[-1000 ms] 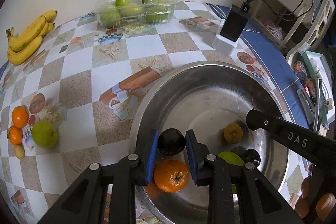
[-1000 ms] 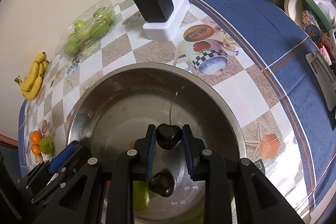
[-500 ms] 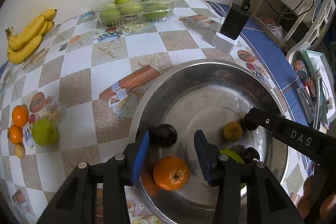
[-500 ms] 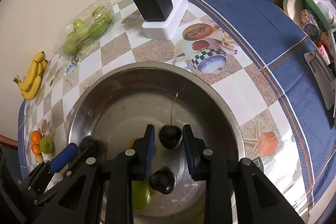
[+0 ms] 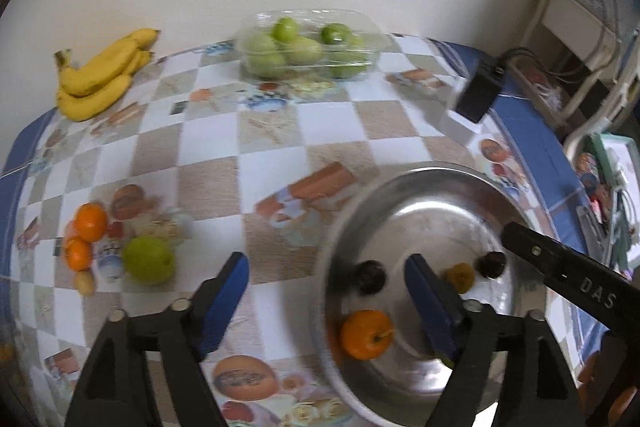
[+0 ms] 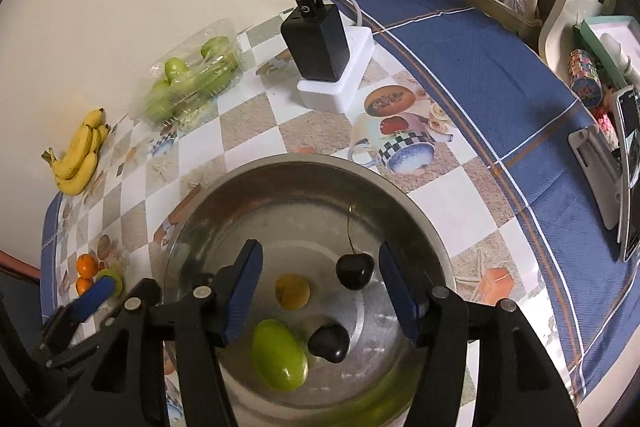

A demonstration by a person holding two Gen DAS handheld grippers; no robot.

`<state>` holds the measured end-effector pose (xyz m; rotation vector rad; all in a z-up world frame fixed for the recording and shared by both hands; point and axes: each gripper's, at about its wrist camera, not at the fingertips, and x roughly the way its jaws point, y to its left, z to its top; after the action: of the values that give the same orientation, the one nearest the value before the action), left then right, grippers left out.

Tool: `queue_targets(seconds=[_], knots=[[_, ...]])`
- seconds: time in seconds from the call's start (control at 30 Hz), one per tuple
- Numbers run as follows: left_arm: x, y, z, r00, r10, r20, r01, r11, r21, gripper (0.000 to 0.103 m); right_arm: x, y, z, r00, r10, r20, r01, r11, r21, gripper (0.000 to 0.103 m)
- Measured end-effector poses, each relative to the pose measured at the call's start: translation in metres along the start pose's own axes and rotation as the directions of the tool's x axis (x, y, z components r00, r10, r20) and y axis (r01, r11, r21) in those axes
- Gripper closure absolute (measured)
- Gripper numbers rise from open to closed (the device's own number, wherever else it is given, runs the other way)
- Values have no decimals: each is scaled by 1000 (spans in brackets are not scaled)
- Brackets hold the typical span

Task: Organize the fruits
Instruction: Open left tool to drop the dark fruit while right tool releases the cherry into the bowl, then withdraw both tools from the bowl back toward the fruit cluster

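Observation:
A steel bowl (image 5: 436,187) (image 6: 240,195) holds an orange (image 5: 366,334), a dark plum (image 5: 371,277), a small yellow fruit (image 6: 292,291), a stemmed cherry (image 6: 354,270), a second dark cherry (image 6: 330,343) and a green fruit (image 6: 280,355). My left gripper (image 5: 326,301) is open and empty over the bowl's left rim. My right gripper (image 6: 320,291) is open and empty above the bowl's fruit. On the table lie two oranges (image 5: 91,222), a green apple (image 5: 148,259) and a small yellowish fruit (image 5: 85,283).
Bananas (image 5: 100,75) lie at the far left. A clear box of green fruit (image 5: 308,47) stands at the back. A black charger on a white base (image 6: 320,47) stands beyond the bowl. A chair and cluttered shelf (image 6: 592,67) are to the right.
The left gripper let go of the dark plum, opened wide and swung left. The right gripper released the stemmed cherry into the bowl and opened wide.

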<state>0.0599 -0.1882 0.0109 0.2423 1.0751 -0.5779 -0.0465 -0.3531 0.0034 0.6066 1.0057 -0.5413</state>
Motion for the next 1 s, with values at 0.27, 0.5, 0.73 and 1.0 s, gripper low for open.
queue_targets(seconds=[0.27,0.5,0.73,1.0], knots=[[7,34,-5,994,95,-59,-101,990,-103,2,8,8,-5,999,-17,-35,16,999,-39,40],[13,56,-9,988,126,-88,-139,977,-159,0,15,17,-7,998,-46,-53,41,996,-82,31],[13,67,-10,985,140,-98,-156,972,-177,0,25,32,-14,994,-71,-83,58,987,-152,19],[7,79,-11,983,162,-87,-175,968,-182,0,23,49,-20,997,-34,-64,20,979,-205,2]])
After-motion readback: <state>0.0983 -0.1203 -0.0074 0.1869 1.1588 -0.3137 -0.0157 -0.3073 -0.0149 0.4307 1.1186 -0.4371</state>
